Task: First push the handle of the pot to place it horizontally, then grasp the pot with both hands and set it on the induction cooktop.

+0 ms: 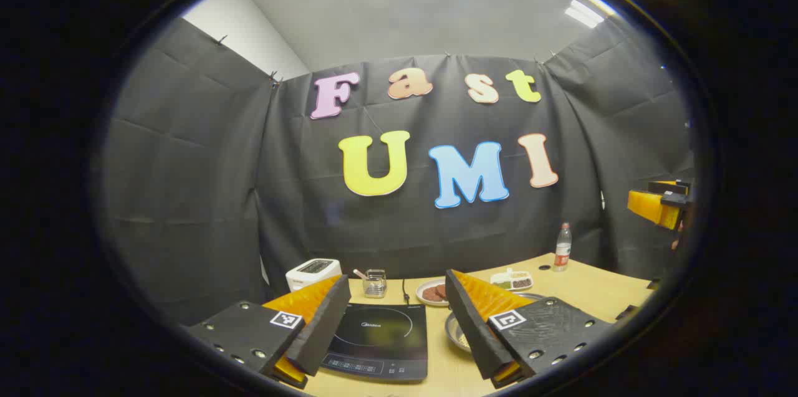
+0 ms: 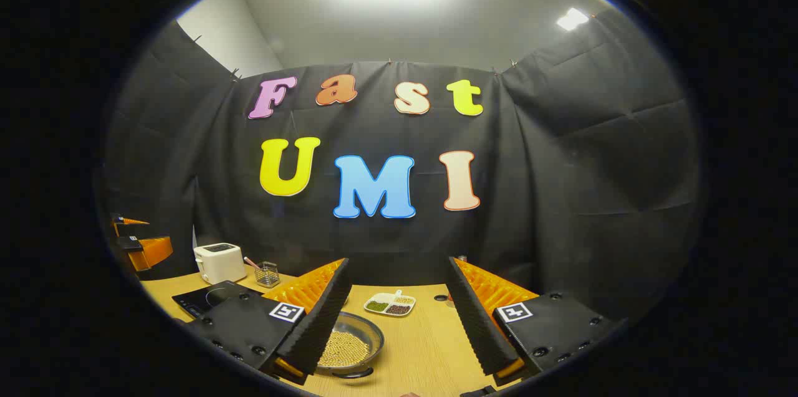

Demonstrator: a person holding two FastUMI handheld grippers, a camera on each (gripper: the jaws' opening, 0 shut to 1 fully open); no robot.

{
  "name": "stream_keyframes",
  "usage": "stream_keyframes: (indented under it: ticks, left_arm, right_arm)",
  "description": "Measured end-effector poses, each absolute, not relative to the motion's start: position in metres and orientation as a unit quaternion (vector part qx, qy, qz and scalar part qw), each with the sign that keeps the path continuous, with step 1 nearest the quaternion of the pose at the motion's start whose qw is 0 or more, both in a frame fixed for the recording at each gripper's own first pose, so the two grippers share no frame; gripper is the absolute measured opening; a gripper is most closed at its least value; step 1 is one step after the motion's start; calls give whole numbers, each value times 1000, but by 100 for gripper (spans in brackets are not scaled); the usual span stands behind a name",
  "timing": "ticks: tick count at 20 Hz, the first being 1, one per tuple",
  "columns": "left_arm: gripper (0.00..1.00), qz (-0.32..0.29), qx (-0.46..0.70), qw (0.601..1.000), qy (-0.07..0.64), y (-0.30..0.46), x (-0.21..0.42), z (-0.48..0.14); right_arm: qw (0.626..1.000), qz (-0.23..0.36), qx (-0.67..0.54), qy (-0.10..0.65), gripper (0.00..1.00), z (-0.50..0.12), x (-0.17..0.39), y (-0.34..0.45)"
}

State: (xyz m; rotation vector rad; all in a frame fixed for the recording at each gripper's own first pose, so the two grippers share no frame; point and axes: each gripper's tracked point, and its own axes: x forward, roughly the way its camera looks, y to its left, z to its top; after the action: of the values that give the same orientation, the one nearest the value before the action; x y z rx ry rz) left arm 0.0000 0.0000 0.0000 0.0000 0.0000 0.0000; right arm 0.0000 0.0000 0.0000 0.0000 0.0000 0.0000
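The left gripper hangs with its 2 ribbed wedge fingers spread wide, holding nothing; the flat glossy induction cooktop lies between and just beyond them. The right gripper is likewise spread and empty. The round metal pot, full of pale beads, sits beside its left finger on the wooden table.

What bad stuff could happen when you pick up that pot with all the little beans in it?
The pot is full of small round beans and has no lid, so tilting it while carrying could spill them over the table. It may also bump the plate or the divided dish standing close by. Two grippers must lift together; if the left gripper and right gripper rise unevenly, the pot could slip.
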Motion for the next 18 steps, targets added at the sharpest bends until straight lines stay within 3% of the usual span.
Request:
stream_keyframes:
  ticks: [18]
  left_arm:
    - [89, 6, -4, 1000, -15, 2, 11, 10]
  right_arm:
    - [1000, -3, 8, 15, 96, -8, 10, 4]
